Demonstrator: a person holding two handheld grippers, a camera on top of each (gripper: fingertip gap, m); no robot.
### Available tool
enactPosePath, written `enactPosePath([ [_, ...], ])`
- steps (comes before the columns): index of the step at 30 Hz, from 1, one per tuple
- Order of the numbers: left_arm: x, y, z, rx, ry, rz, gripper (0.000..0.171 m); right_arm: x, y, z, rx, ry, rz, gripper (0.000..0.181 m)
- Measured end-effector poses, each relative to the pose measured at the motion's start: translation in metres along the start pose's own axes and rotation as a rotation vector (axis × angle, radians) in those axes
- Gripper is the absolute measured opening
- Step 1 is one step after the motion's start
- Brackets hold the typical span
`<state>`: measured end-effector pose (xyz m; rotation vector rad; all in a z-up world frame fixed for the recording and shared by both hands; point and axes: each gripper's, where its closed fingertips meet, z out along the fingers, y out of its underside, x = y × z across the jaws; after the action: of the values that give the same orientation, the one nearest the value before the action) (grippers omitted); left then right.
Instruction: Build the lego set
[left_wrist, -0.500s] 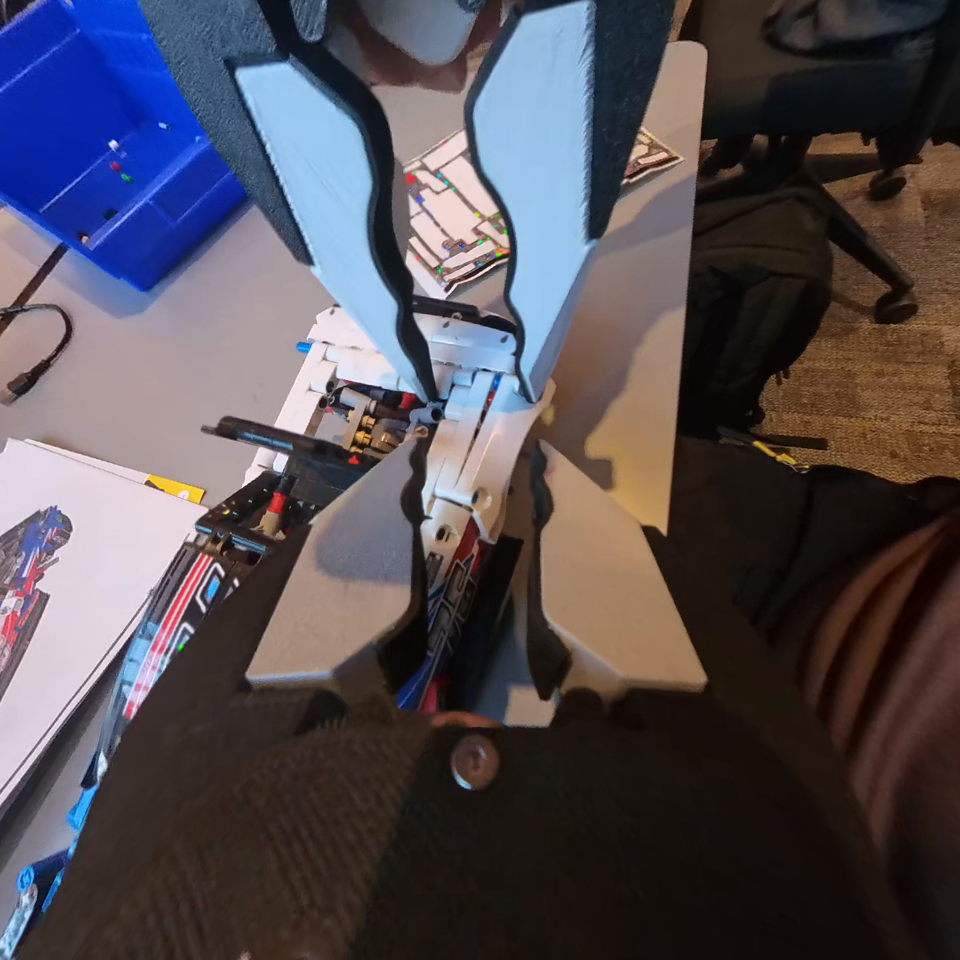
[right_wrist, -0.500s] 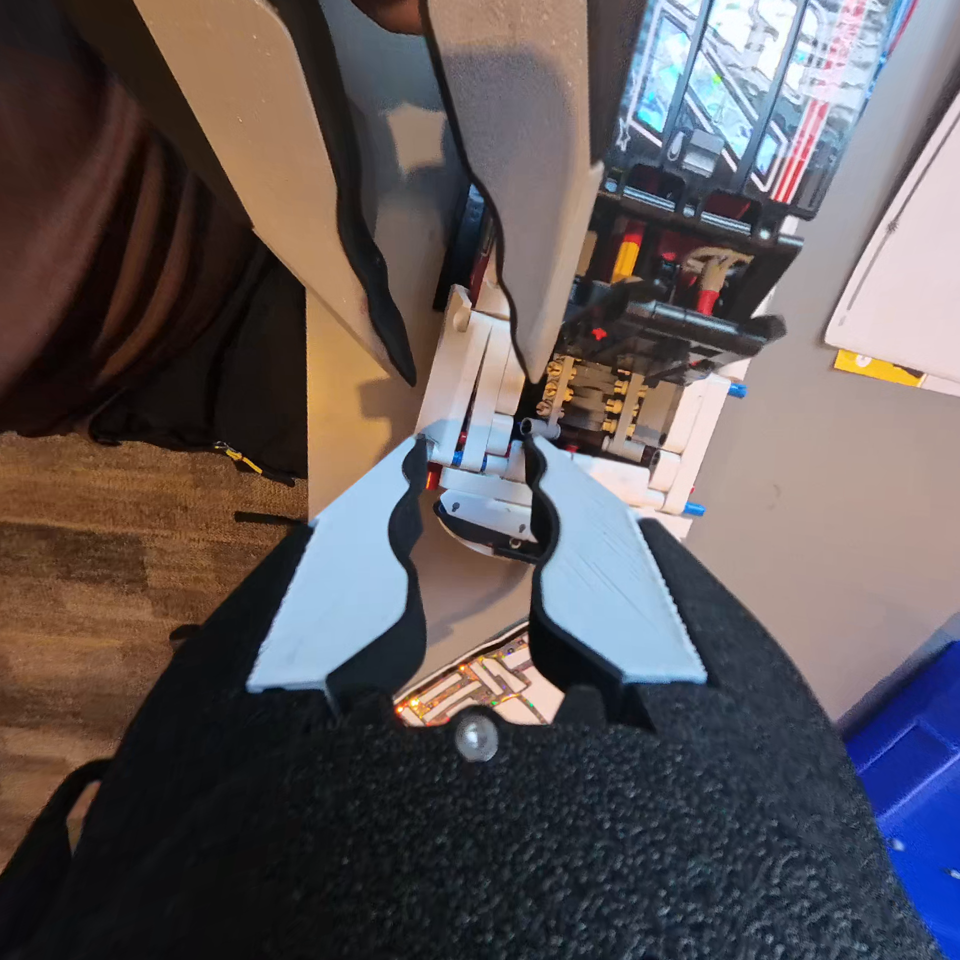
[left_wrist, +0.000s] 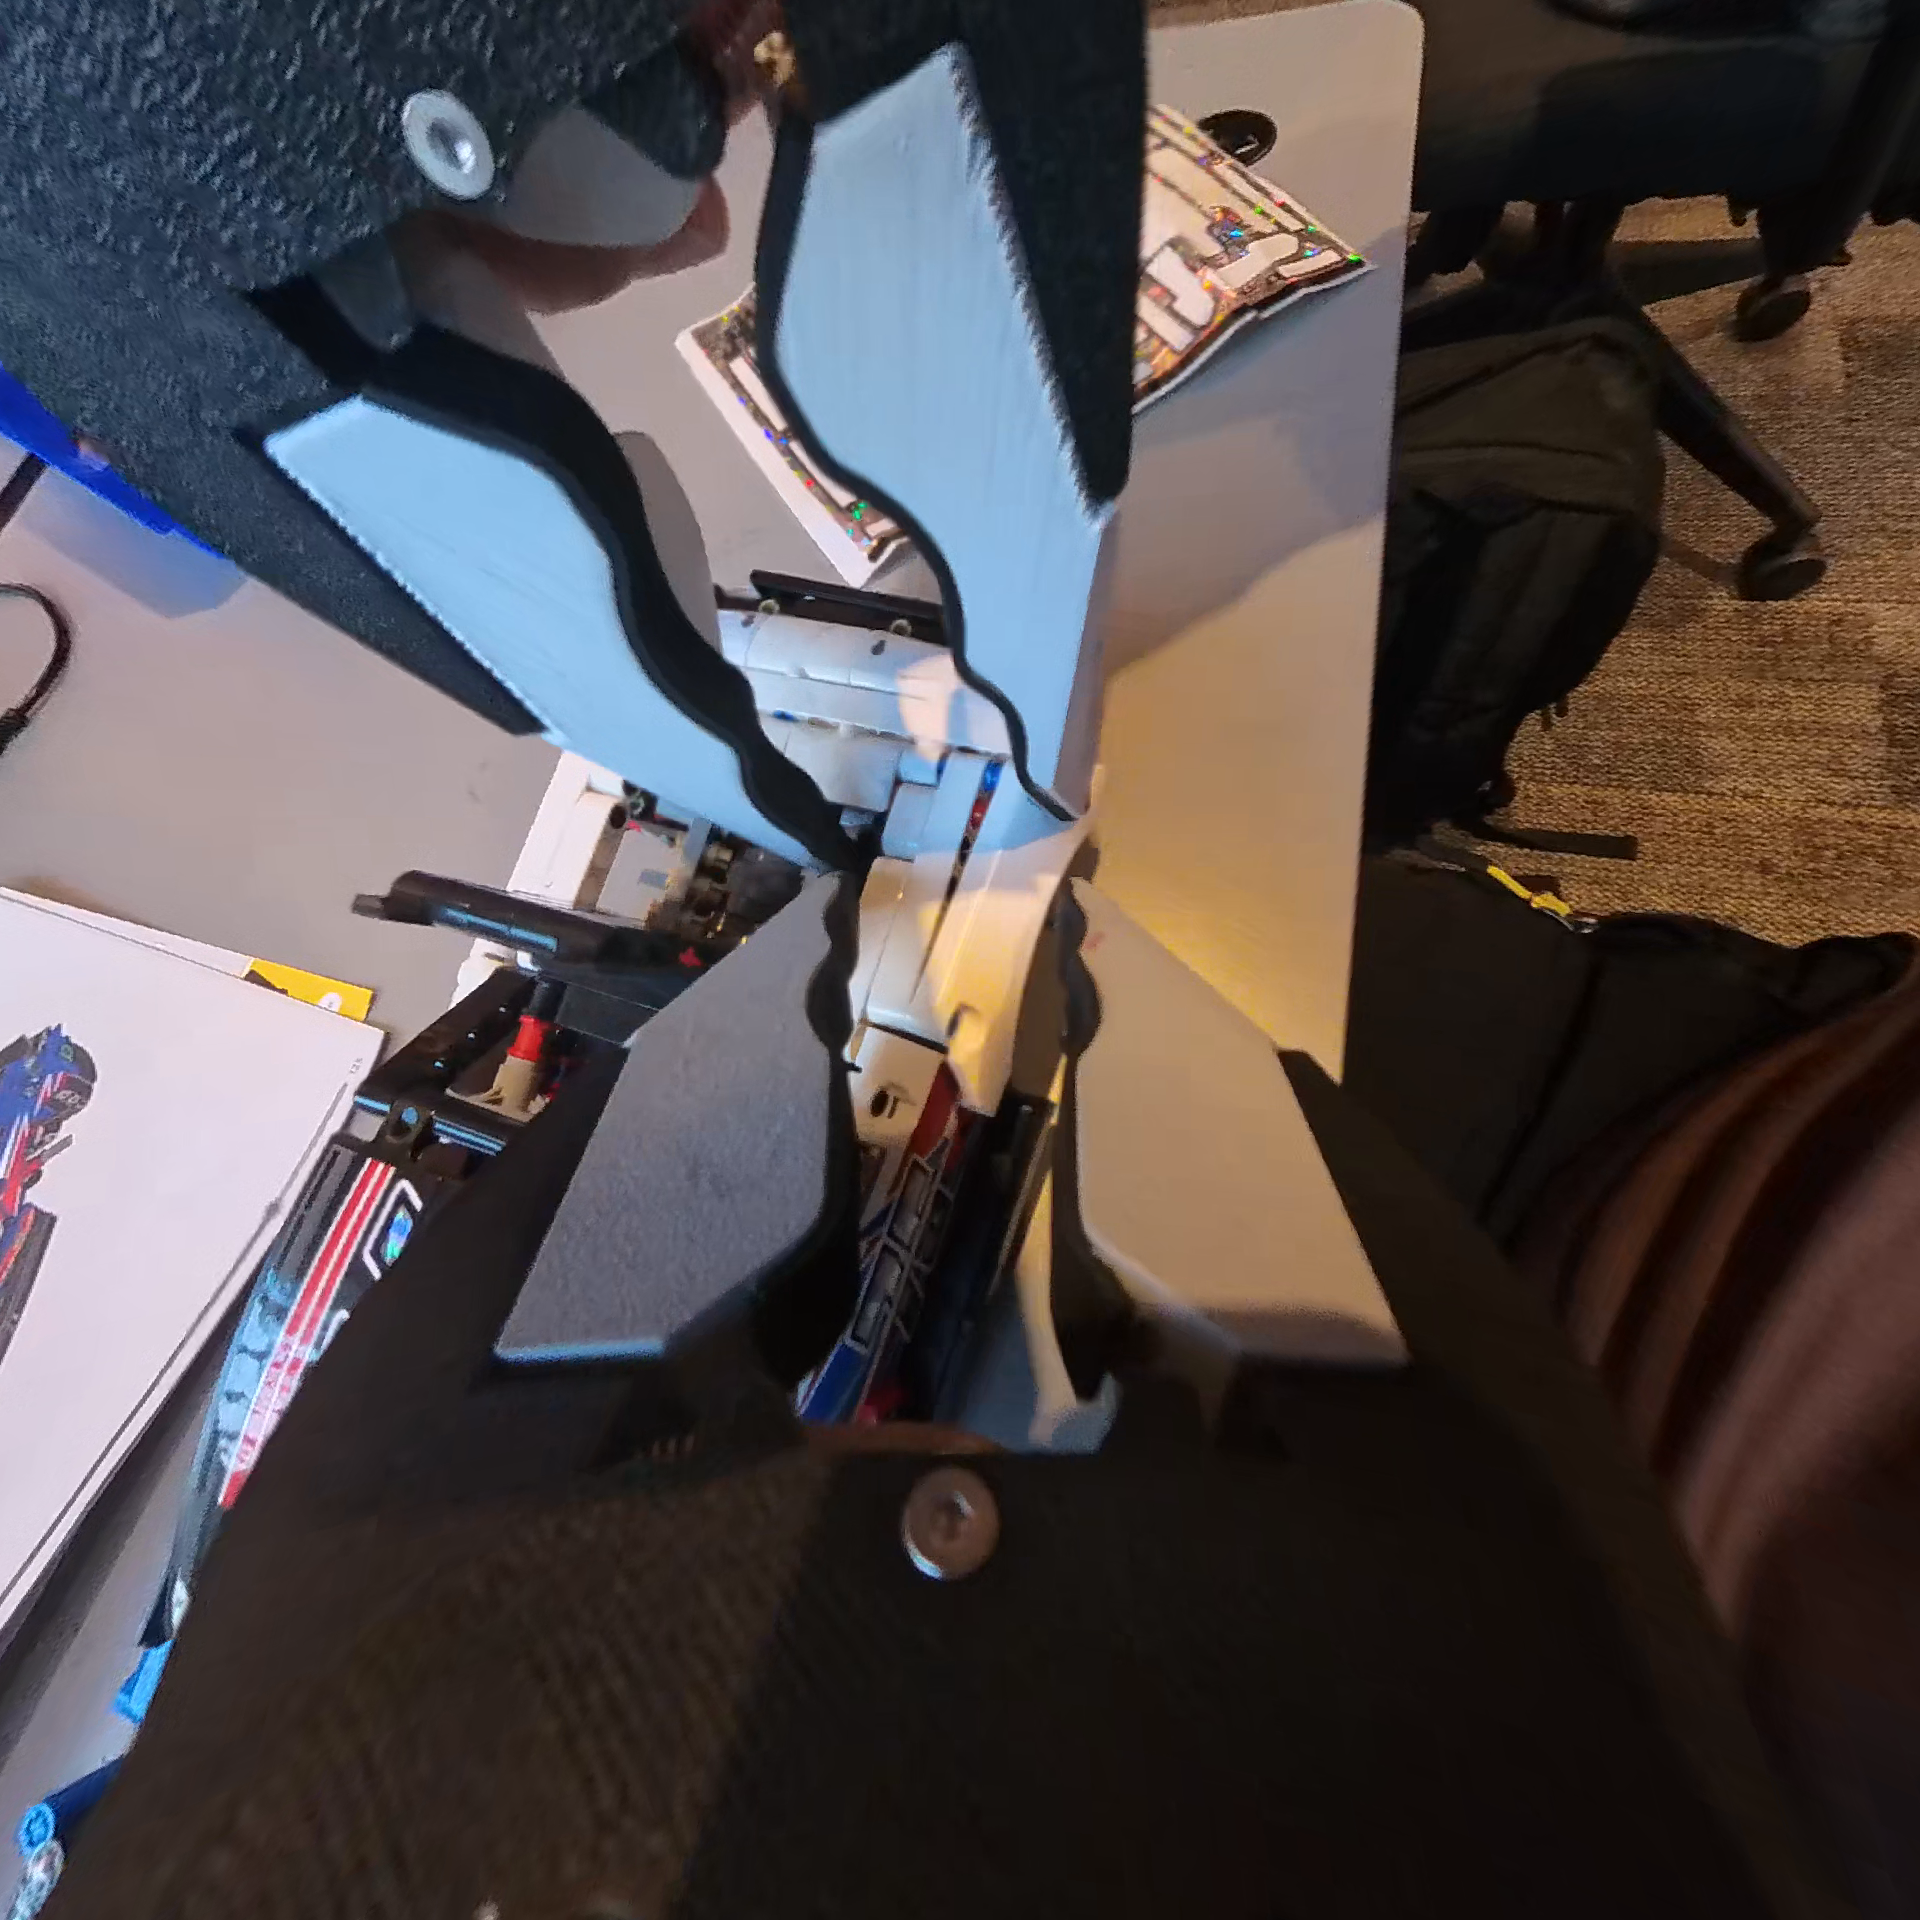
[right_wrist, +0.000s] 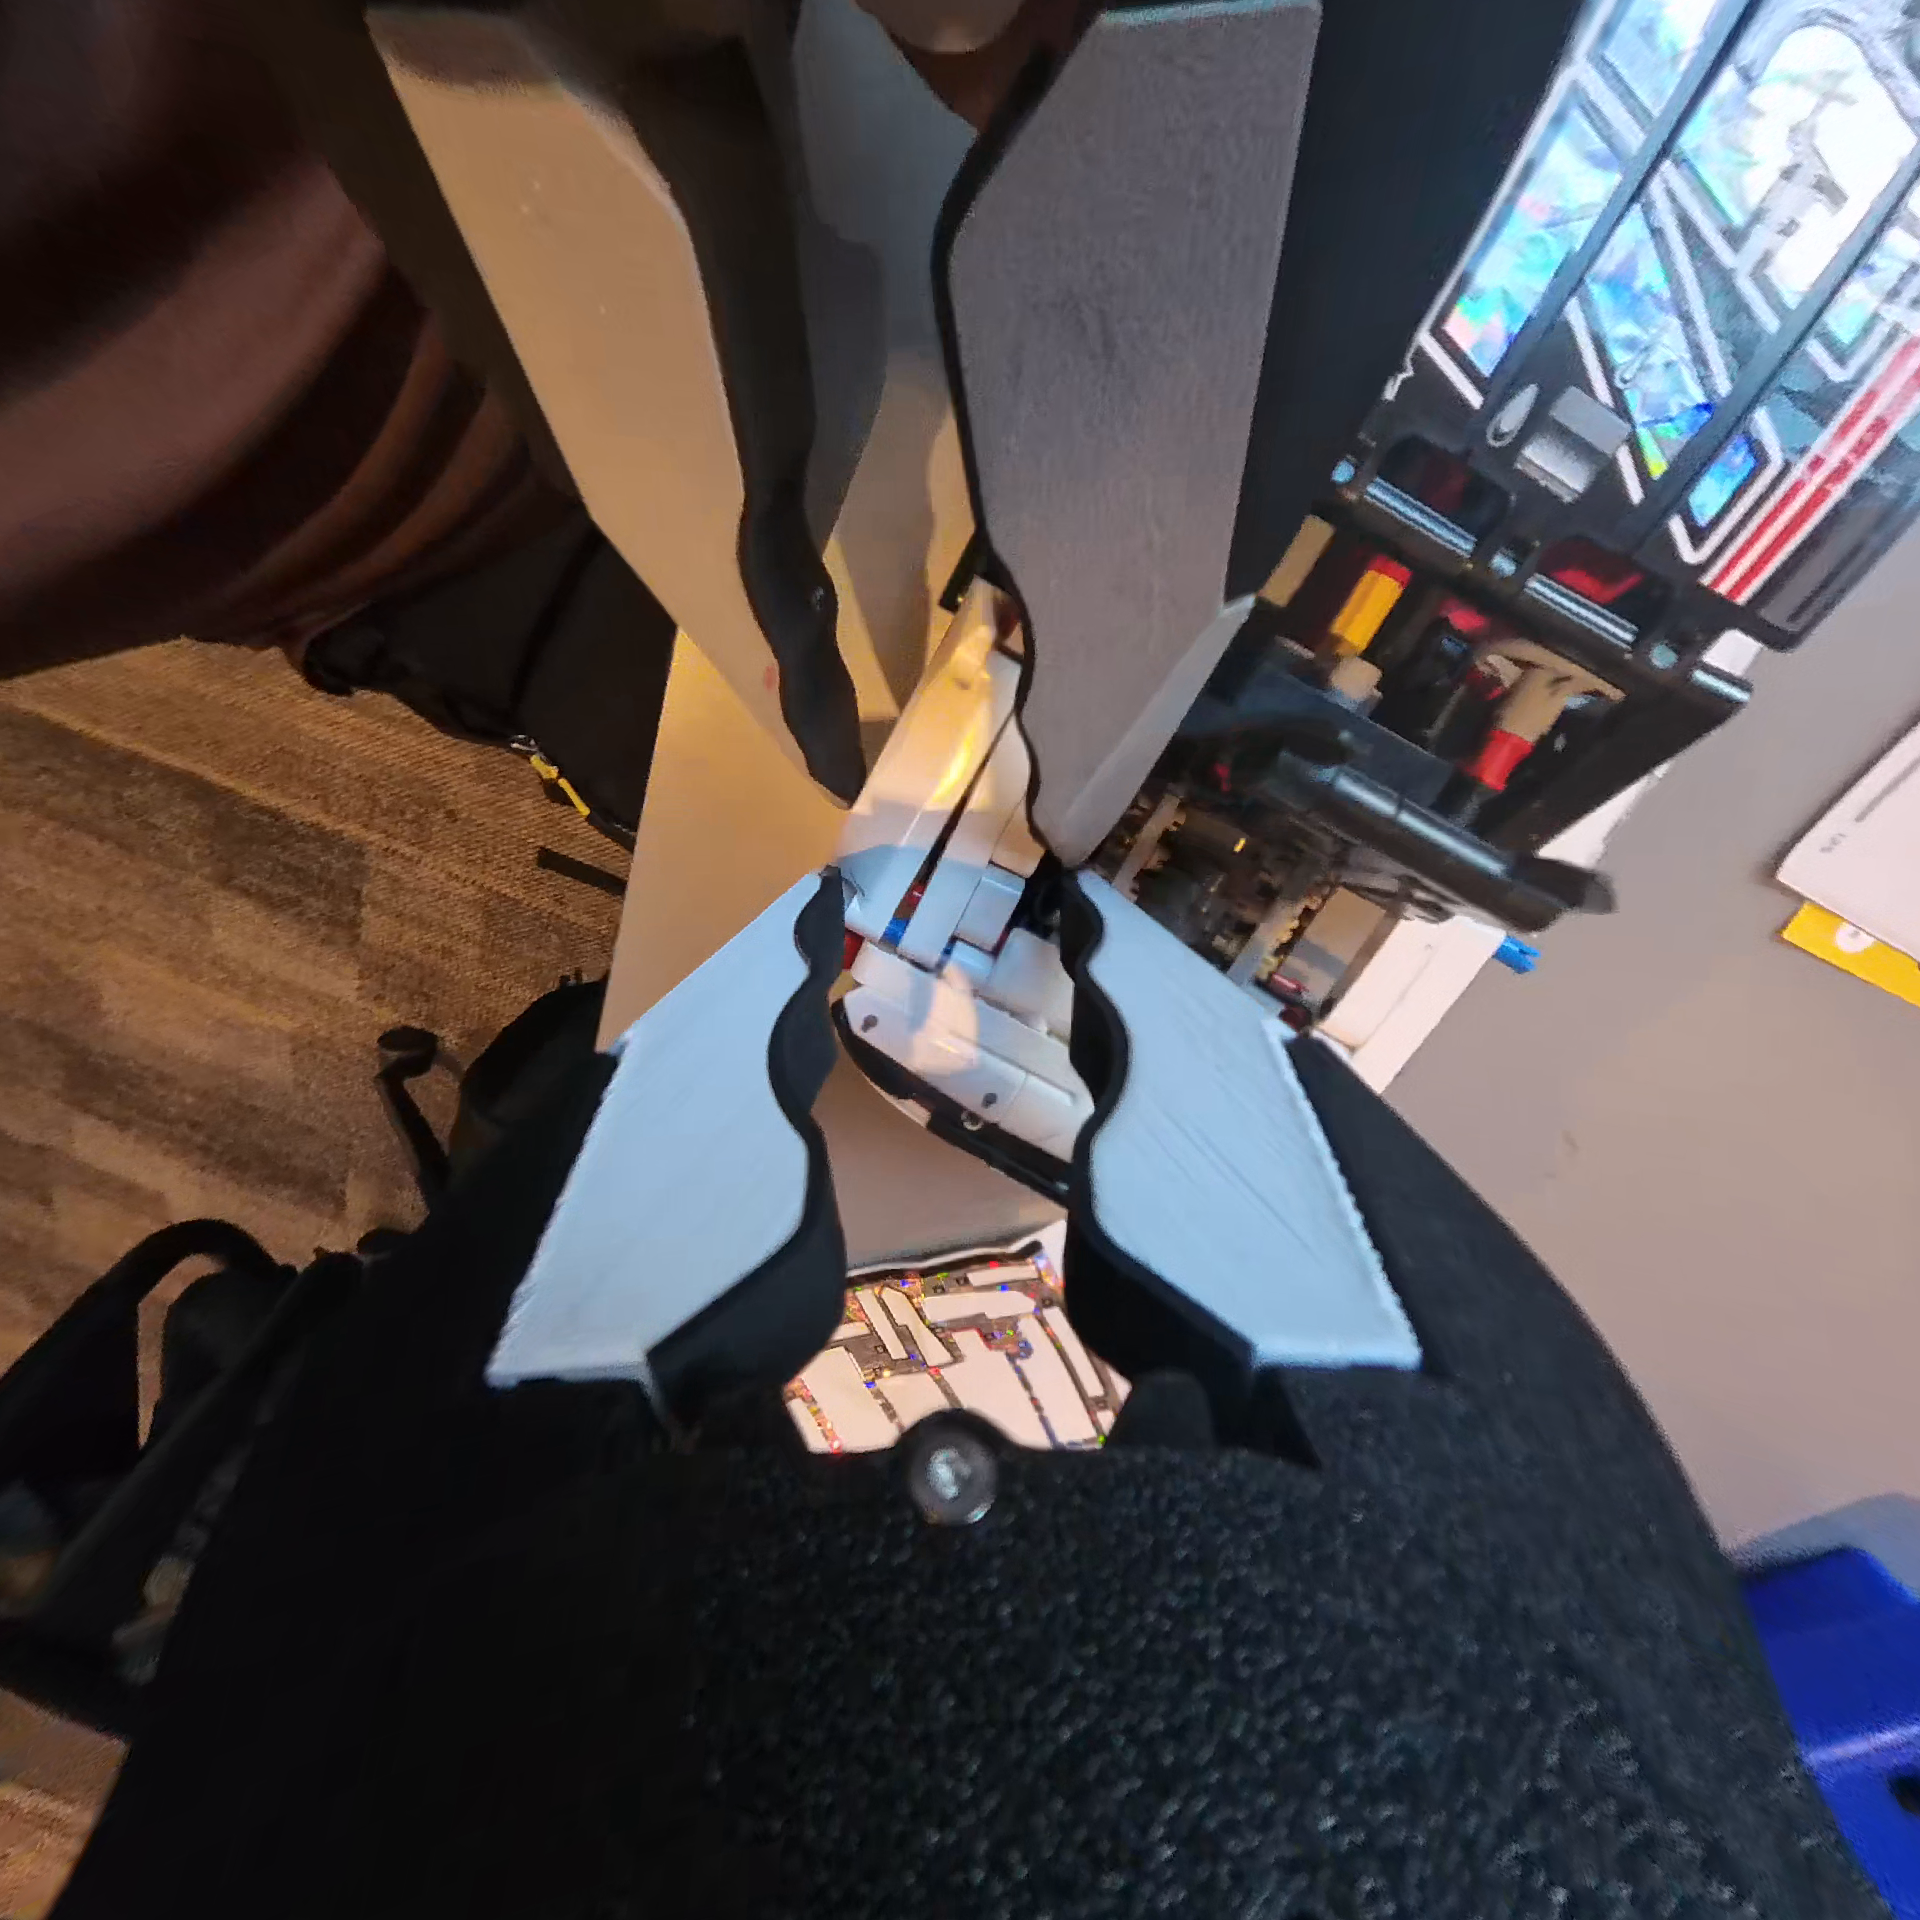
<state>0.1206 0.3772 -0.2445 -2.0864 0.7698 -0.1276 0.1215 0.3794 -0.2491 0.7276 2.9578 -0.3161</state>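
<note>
My left gripper (left_wrist: 956, 904) comes in from 6 o'clock in its own view, its fingers set either side of the white front section of the lego vehicle (left_wrist: 935, 935); the pads look pressed to the white panels, so I read it as clamped on the model. My right gripper (right_wrist: 951, 899) meets it head-on, reaching from 12 o'clock in the left wrist view, and its tips pinch the same white section just beyond mine, closed on it as well. The vehicle lies on the grey table (left_wrist: 260, 748) near the table's right edge, its black, red and blue striped body running toward 7 o'clock. At 9 o'clock I see the white instruction booklet (left_wrist: 156, 1195). A sticker sheet (left_wrist: 1226, 270) lies at 1 o'clock. A blue bin (right_wrist: 1839, 1683) sits at 4 o'clock in the right wrist view.
</note>
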Motion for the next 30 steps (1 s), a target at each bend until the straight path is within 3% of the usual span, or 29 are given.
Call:
enactPosePath([
  [1, 0.000, 0.000, 0.000, -0.003, 0.003, -0.004, 0.035, 0.000, 0.000, 0.001, 0.004, -0.020, -0.005, 0.041],
  [9, -0.001, 0.001, 0.002, -0.017, -0.007, -0.031, 0.032, -0.003, 0.001, 0.003, 0.033, -0.071, -0.071, 0.030],
  [14, -0.001, -0.001, -0.001, 0.008, -0.014, -0.051, 0.033, -0.002, -0.002, -0.002, 0.045, -0.102, 0.036, 0.032],
  [16, 0.000, -0.002, -0.006, 0.025, -0.034, -0.028, 0.035, 0.000, -0.013, -0.014, 0.158, -0.062, 0.097, 0.034],
  [18, 0.010, -0.009, -0.017, 0.091, 0.002, -0.008, 0.039, 0.003, -0.024, -0.035, 0.327, 0.038, 0.150, 0.049],
  [21, 0.013, -0.015, -0.040, 0.153, -0.007, 0.002, 0.050, -0.004, -0.029, -0.072, 0.605, 0.198, 0.244, 0.053],
  [26, -0.002, 0.013, -0.069, 0.122, -0.067, -0.051, 0.049, -0.014, 0.025, -0.088, 0.874, 0.544, 0.497, 0.053],
  [30, -0.019, 0.041, -0.087, 0.086, -0.144, -0.140, 0.050, -0.022, 0.062, -0.065, 0.967, 0.629, 0.681, 0.053],
])
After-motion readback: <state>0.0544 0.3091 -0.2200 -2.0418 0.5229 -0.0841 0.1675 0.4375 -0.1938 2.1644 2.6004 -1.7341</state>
